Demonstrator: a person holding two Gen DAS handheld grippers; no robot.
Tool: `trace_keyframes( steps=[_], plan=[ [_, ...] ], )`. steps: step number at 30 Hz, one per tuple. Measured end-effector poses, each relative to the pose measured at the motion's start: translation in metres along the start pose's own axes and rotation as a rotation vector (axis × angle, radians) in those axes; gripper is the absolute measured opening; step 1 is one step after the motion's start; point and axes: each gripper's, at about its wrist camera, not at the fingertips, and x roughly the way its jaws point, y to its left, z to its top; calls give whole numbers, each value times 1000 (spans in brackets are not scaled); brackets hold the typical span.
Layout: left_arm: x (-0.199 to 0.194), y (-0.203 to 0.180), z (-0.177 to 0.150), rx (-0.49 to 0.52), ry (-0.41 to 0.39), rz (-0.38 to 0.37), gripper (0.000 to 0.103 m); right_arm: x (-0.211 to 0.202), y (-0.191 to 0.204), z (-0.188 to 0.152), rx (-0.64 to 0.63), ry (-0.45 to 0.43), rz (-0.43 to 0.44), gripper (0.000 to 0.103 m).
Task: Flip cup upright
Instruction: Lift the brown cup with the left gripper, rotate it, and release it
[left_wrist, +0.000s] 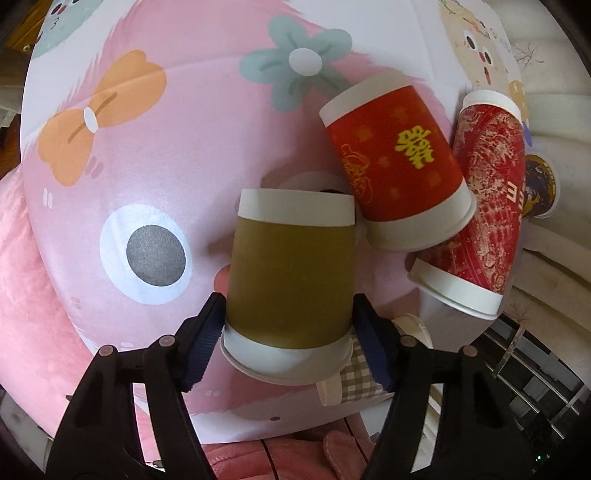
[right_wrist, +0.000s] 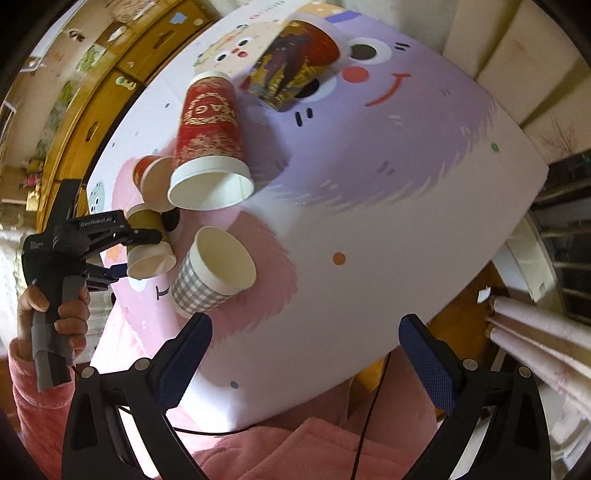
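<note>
Between your left gripper's (left_wrist: 288, 332) pads sits the olive cup (left_wrist: 291, 280), and the pads press on its lower wall near the rim. The cup seems lifted off the table (left_wrist: 147, 155), or at least tipped; I cannot tell if any part touches the cloth. In the left view its open rim points toward the camera and its base points away, so the cup is not upright yet. I judge that you are in the middle of the flip: the grasp is done, the turn is not finished.

Your right gripper (right_wrist: 303, 354) hangs above the near table edge with its jaws wide and nothing between them.

Close around the olive cup are other cups. A red cup (left_wrist: 399, 162) leans just beside its base, a taller red cup (left_wrist: 484, 199) lies further right, and a checked cup (right_wrist: 210, 273) is just under the rim side.

For the next move you must rotate the wrist until the rim looks up, then lower the base onto a free part of the cloth. Keep away from the red cup, because a small touch could roll it.
</note>
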Motion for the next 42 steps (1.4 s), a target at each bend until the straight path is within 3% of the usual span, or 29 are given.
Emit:
trace_keyframes(
  steps=[8, 15, 21, 26, 35, 39, 42],
  plan=[
    [-22, -2, -19, 74, -69, 53, 62, -10, -3, -3, -2, 10, 12, 102],
    [-65, -25, -56, 239, -222, 88, 59, -27, -17, -4, -4, -14, 48, 102],
    [-96, -83, -105, 555, -303, 233, 59, -42, -45, -6, -27, -38, 75, 102],
    [-89, -143, -148, 862, -262, 350, 60, -51, -81, -8, -56, -41, 70, 102],
    [-10, -232, -208, 1302, -175, 509, 60, -52, -129, -17, -239, -9, -33, 103],
    [25, -250, -233, 1533, -135, 538, 62, -47, -151, -28, -273, 22, -54, 103],
    [54, -257, -248, 1667, -113, 603, 62, -42, -168, -35, -261, 56, -51, 102]
  ],
)
